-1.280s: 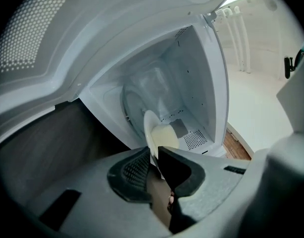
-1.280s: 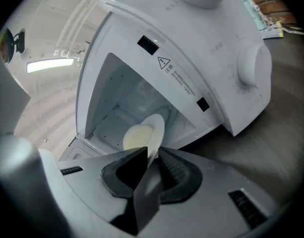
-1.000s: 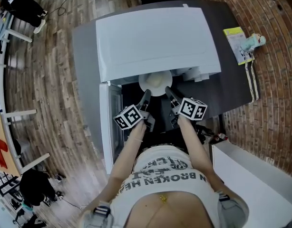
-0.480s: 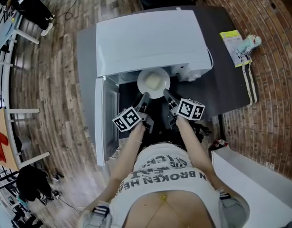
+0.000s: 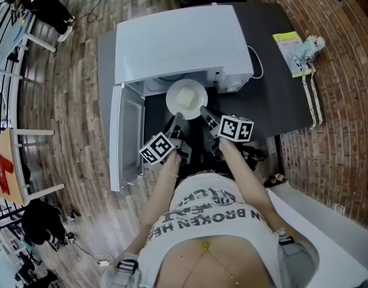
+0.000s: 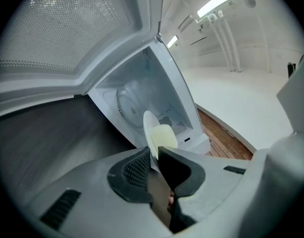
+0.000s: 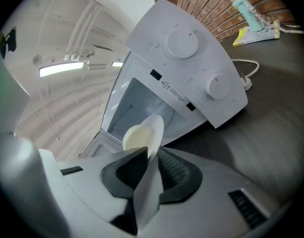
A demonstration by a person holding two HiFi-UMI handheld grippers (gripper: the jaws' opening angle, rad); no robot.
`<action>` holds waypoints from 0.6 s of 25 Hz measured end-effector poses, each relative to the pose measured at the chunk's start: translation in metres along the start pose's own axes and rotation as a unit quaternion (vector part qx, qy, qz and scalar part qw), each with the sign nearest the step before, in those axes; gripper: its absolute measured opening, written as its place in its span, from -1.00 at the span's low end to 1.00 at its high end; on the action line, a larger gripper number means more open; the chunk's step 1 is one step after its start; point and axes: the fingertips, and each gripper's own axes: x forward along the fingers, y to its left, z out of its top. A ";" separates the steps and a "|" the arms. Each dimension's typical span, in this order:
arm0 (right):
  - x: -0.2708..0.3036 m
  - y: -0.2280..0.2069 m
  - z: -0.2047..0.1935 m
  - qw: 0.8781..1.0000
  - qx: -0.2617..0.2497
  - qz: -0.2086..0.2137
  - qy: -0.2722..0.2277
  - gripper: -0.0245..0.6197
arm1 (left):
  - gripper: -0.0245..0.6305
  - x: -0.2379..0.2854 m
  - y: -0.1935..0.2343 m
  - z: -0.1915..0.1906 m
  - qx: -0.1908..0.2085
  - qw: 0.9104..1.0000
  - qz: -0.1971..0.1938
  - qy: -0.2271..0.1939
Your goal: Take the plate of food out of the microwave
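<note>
A white plate (image 5: 186,99) with a pale yellow slab of food (image 5: 184,97) hangs just in front of the open white microwave (image 5: 178,41). My left gripper (image 5: 174,122) is shut on the plate's near-left rim and my right gripper (image 5: 205,111) on its near-right rim. In the left gripper view the plate (image 6: 150,132) stands edge-on between the pads of the left gripper (image 6: 154,157), with the empty cavity and its turntable (image 6: 129,100) behind. In the right gripper view the plate (image 7: 155,125) and food (image 7: 136,136) sit in the right gripper (image 7: 151,157).
The microwave door (image 5: 125,131) swings open to the left. The control panel with two knobs (image 7: 181,43) is to the right of the cavity. On the dark table (image 5: 274,101) lie a white cable (image 5: 256,62) and a yellow packet with a small bottle (image 5: 298,48).
Both grippers have drawn back toward the person with the plate. The plate has come from under the microwave's front edge to fully outside the cavity.
</note>
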 end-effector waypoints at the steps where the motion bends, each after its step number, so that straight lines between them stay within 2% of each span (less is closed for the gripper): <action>1: -0.002 0.000 -0.001 1.000 -0.001 0.002 0.002 -0.72 | -0.76 -0.002 -0.001 -0.002 0.001 1.000 0.001 -0.002; 7: -0.011 0.006 -0.008 1.000 -0.008 0.022 0.014 -0.72 | -0.76 -0.017 -0.006 -0.009 0.005 1.000 0.011 -0.018; 15: -0.038 0.003 -0.025 0.999 -0.012 0.036 0.033 -0.72 | -0.76 -0.038 -0.015 -0.038 0.000 0.999 0.022 -0.037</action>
